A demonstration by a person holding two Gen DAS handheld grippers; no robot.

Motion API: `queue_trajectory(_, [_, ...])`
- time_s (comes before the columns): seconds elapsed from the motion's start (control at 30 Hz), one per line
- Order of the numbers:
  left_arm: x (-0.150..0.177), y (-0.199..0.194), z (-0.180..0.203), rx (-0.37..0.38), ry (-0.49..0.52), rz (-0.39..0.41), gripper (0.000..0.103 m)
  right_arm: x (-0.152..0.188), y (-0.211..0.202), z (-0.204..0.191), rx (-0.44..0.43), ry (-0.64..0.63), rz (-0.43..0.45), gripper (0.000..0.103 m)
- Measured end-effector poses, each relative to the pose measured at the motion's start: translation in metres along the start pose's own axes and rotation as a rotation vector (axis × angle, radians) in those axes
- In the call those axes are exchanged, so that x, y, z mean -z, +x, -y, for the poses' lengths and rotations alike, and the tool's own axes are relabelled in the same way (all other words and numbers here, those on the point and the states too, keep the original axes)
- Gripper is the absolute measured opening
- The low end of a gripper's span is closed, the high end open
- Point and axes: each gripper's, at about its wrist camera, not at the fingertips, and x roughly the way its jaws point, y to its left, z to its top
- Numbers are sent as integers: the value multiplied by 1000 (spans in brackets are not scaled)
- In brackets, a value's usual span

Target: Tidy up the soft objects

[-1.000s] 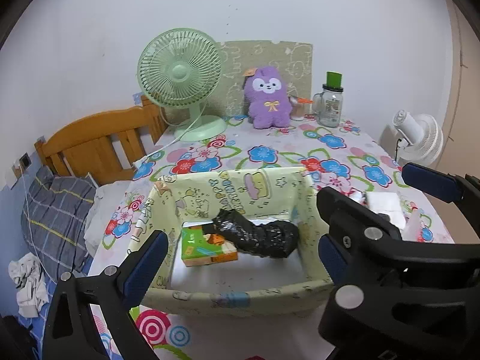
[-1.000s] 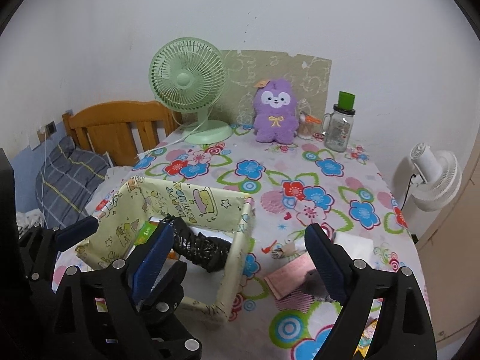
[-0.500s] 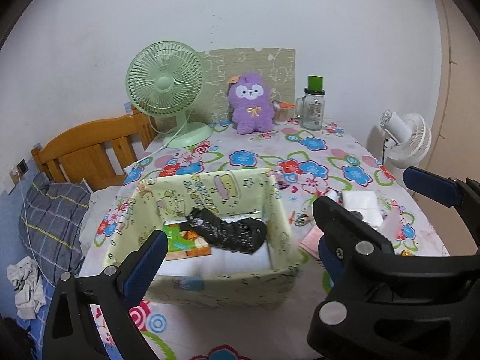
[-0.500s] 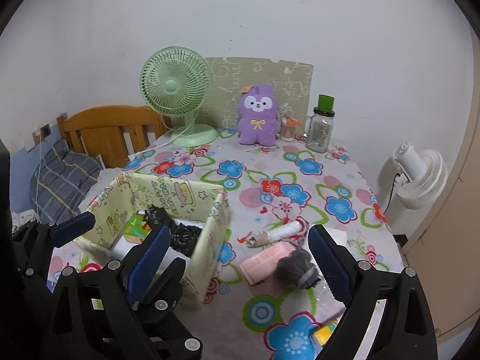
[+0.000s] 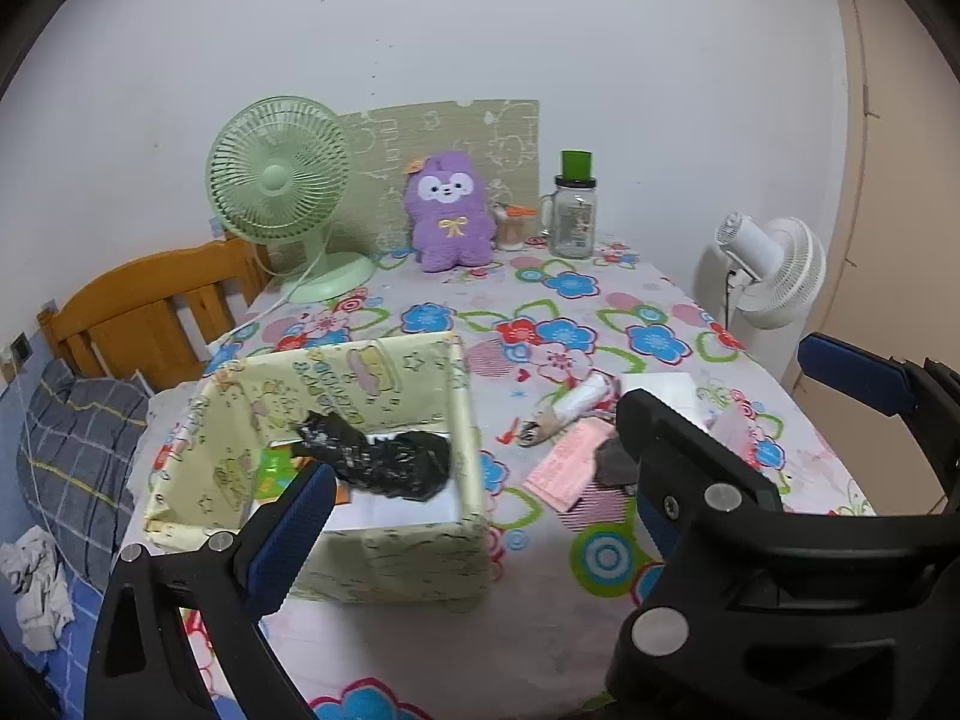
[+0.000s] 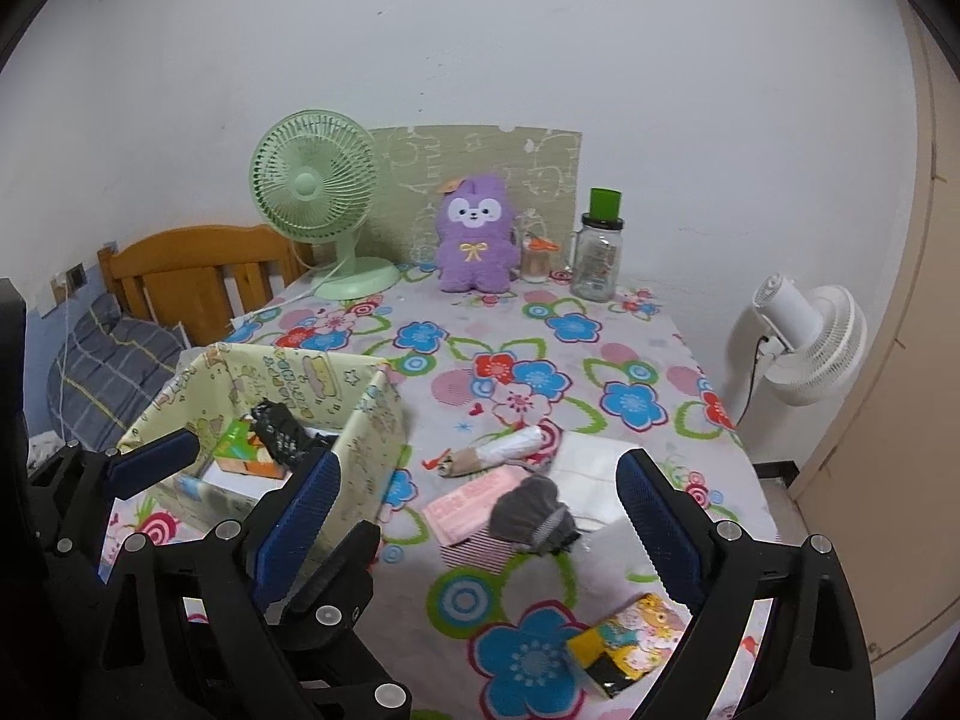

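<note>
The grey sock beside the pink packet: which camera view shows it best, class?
The right wrist view: the grey sock lies whole and unobstructed there. In the left wrist view only a sliver shows behind the right tool.

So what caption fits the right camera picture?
Open right gripper hovers over grey sock bundle beside yellow fabric storage box.

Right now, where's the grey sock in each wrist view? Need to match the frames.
Left wrist: grey sock sits right of centre, on the pink cloth, partly hidden behind a black tong arm.
Right wrist: grey sock lies just below centre, in full view between the open tongs.
Shared landmark: the purple plush toy at the far end of the table.
</note>
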Motion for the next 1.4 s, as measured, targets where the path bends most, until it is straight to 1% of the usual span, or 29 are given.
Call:
queue_trajectory(0.27, [8, 0, 24, 51, 18, 2, 101, 15, -6, 21, 23, 21, 1, 95])
queue_trajectory(0.37, [11, 2, 32, 59, 22, -1, 101, 20, -8, 27, 28, 28, -3, 95])
queue_trajectory(0.5, [15, 3, 38, 85, 23, 3, 101, 26, -10, 34, 33, 36, 6, 101])
queue_trajectory(0.57, [18, 3, 41, 104, 20, 12, 101, 30, -12, 37, 27, 39, 21, 101])
queue_trajectory(0.67, [23, 4, 47, 108, 29, 18, 101, 38, -11, 40, 24, 40, 23, 101])
queue_trajectory(1.0, [46, 26, 59, 121, 40, -35, 101, 67, 4, 54, 33, 53, -24, 101])
queue_trajectory(1.4, [67, 48, 68, 135, 61, -94, 100, 94, 25, 69, 51, 105, -93, 101])
